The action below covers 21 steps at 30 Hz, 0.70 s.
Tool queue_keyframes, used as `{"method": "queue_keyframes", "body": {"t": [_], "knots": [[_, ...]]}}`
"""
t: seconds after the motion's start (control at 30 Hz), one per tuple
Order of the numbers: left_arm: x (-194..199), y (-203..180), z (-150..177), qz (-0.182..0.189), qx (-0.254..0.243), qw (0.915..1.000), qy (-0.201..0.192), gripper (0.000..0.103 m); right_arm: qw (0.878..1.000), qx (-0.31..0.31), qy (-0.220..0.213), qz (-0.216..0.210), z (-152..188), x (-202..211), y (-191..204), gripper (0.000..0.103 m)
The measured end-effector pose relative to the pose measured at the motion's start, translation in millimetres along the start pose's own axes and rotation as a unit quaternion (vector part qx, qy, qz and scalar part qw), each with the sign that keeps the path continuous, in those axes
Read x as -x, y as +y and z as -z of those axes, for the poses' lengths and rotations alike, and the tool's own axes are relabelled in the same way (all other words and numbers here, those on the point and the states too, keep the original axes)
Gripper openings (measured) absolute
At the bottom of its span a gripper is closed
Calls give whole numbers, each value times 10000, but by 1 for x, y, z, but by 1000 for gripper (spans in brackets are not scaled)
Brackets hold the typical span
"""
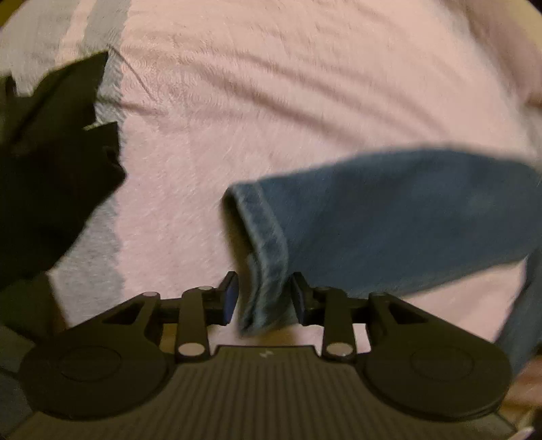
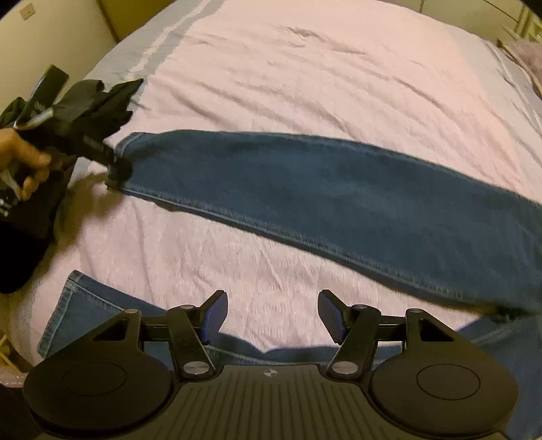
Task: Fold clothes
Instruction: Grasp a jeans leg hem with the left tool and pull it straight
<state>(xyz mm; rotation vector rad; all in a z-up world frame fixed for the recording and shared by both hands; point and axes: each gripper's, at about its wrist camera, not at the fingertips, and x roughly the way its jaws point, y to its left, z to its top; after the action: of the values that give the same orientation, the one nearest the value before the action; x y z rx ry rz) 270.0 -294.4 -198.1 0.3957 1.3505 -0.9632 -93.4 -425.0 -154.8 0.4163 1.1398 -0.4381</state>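
Note:
A pair of blue jeans lies on a pink bedspread. One leg stretches across the bed, and its hem stands between the pads of my left gripper. A thin gap shows beside the left pad, so the jaws are open around the hem. From the right wrist view, the left gripper sits at that hem at the far left, held by a hand. My right gripper hovers open over bare bedspread, nothing between its fingers. The other leg lies just below it.
A black garment is bunched at the left edge of the bed, seen dark and blurred as a black garment from the left wrist. A grey stripe borders the bedspread. A cream wall stands beyond the far left corner.

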Motion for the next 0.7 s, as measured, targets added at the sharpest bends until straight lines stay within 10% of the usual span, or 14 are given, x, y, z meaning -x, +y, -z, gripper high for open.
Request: {"method": "queue_keyframes", "body": {"t": [0.2,0.27,0.43,0.57,0.7], "knots": [[-23,29,-41,317,1203,9922,57,40,9998,-166,11,136,16,9,3,63],[-23,22,-50,26,829,9965,-118,8,9995,-231,8,202,21,13,4,63],[-5,-22,-41,-992,-1168,9835,-966,7,9979,-527,-52,368,35,24,5,63],[-29,-1,-31,-1456,-714,9868,-47,10,9966,-674,-43,466,41,28,6,63],[-7,-7,-18,-1670,-999,9805,-289,18,9962,-682,-153,519,46,37,9,63]]}}
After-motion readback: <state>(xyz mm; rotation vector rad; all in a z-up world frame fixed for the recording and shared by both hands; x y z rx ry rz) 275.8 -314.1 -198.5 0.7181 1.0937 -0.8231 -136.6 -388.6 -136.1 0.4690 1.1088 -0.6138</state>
